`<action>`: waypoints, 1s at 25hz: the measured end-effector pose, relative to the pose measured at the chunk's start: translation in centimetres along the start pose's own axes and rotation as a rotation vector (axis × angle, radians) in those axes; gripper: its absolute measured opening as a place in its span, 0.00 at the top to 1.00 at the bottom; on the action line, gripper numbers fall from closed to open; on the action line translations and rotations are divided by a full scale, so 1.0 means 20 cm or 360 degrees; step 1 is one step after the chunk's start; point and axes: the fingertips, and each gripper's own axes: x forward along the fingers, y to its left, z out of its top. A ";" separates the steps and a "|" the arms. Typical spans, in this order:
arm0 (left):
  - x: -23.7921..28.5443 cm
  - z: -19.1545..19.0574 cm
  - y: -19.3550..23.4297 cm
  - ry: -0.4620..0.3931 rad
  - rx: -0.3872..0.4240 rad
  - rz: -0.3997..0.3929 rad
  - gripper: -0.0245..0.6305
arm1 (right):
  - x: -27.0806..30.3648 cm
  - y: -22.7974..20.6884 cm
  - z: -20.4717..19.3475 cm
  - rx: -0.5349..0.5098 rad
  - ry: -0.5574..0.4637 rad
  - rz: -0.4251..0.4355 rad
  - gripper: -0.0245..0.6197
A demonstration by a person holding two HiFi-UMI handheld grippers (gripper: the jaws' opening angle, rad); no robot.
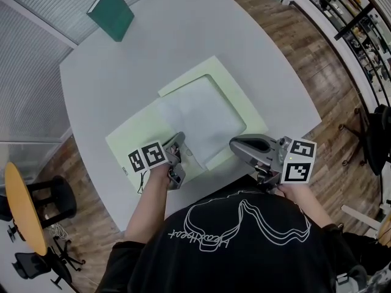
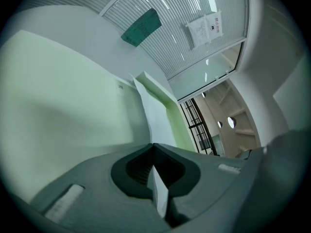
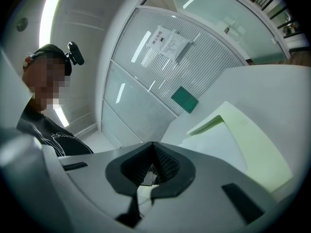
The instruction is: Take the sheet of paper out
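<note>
A pale green folder lies open on the round white table. A white sheet of paper lies on it, partly under the folder's right flap. My left gripper is at the sheet's near corner and shut on it. In the left gripper view the sheet's edge shows pinched between the pads, and the sheet runs away from them over the folder. My right gripper hovers level by the folder's near right edge, its jaws together with nothing seen between them. The paper lies beyond it.
A dark green book rests at the table's far left edge, beside a ribbed glass partition. An orange side table and a black chair stand on the wooden floor to the left. My body is against the table's near edge.
</note>
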 end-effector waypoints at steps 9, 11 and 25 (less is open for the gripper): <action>-0.10 0.00 0.00 -0.0047 0.0077 0.0046 0.94 | -0.03 0.07 -0.06 -0.0030 -0.0010 0.0014 0.95; -0.13 0.00 0.00 -0.0063 0.0082 0.0046 0.94 | -0.03 0.09 -0.07 -0.0037 -0.0011 0.0017 0.95; -0.37 -0.03 -0.02 -0.0178 0.0217 0.0060 0.94 | -0.05 0.22 -0.23 -0.0065 -0.0064 0.0020 0.95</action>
